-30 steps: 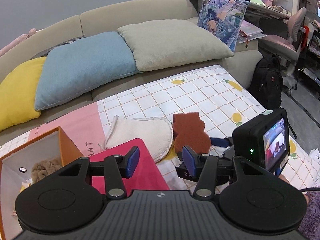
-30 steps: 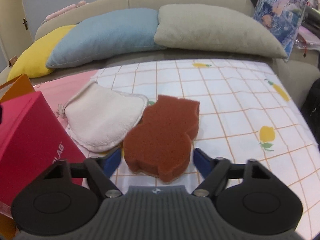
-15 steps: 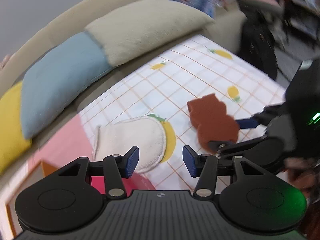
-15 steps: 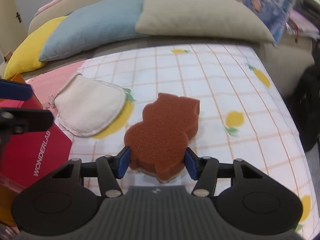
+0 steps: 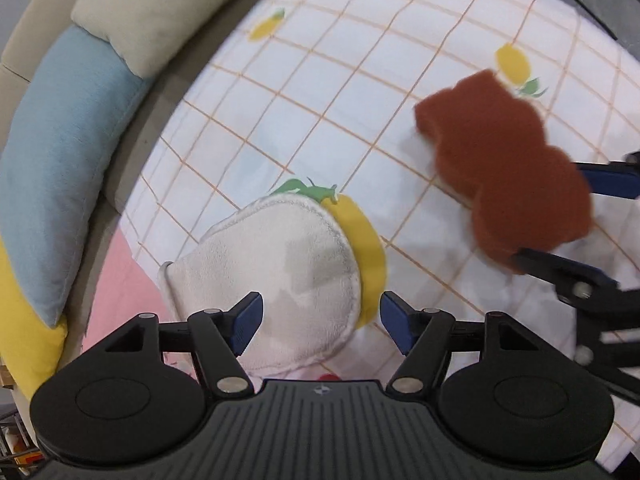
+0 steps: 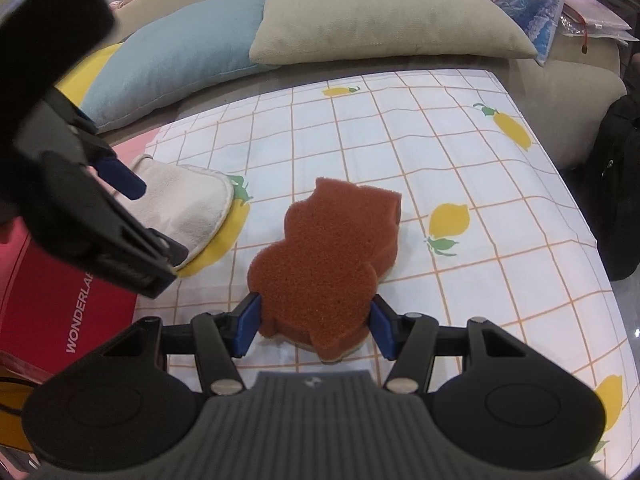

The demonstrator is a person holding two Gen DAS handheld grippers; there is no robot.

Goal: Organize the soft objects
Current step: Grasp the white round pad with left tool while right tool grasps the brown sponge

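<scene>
Gripping the sponge (image 6: 326, 268) at its near end, the right hand-held gripper (image 6: 314, 326) has both blue pads pressed into the foam's flanks; its jaws have just been closing, and the hold looks made. The sponge lies flat on the lemon-print sheet (image 6: 460, 152), about the middle of the right wrist view. Lifting well probably means rising straight and slowly, since the far half overhangs the pads and may sag or twist out.

At 9 o'clock from the sponge lies the cloth mitt (image 5: 280, 276), on the sheet and apart from it. The left hand-held gripper (image 5: 322, 322) hangs over the mitt's near edge with its jaws spread; they have just been opening, and the pads do not press on the cloth. A good grasp there would likely take the hem squarely between the pads and pinch only the mitt, not the sheet beneath.

At 8 o'clock in the right wrist view sits a red box (image 6: 60, 320), close to the mitt. The two grippers work near each other, so the left could cross the sponge's path. Pillows (image 6: 360, 16) line the sofa at 12 o'clock, well clear.
</scene>
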